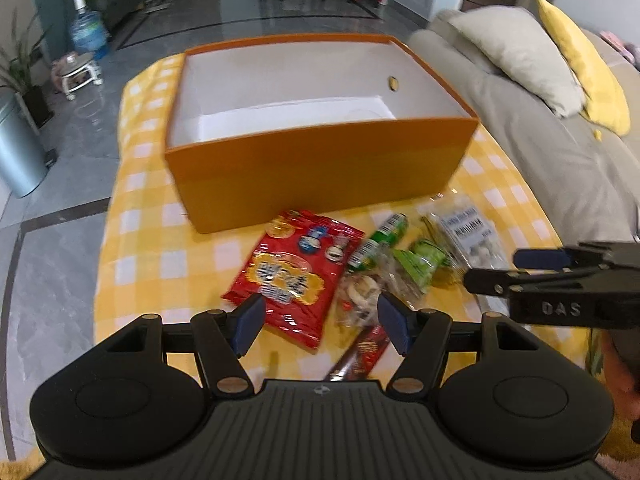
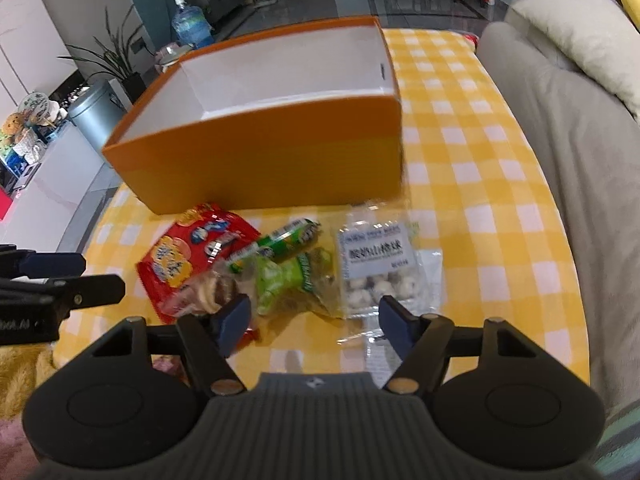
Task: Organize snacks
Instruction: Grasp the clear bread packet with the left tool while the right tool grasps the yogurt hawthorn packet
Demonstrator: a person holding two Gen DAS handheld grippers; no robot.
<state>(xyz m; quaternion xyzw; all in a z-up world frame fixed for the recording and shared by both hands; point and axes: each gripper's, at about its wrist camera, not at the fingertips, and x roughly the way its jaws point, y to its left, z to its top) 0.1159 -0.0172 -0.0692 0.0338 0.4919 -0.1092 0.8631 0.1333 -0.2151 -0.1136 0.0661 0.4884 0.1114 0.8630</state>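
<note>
Box [image 1: 320, 168] empty behind snack pile, ready for loading; left gripper [image 1: 320, 320] spread over red bag [image 1: 292, 280]; right gripper [image 2: 314, 322] spread over clear bag [image 2: 376, 268]; neither pinching.

A yellow-checked table [image 1: 148, 240] carries an open orange box [image 1: 320, 176] and, before it, mixed snack packets [image 2: 280, 272]

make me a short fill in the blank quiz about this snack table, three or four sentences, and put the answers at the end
1. The orange box has nothing in it; its inside is coloured ____.
2. The snacks lie on a tablecloth checked in white and ____.
3. The red snack bag lies ____ the box, not in it.
4. Neither the left gripper nor the right gripper holds a ____.

Answers: white; yellow; outside; snack
</note>
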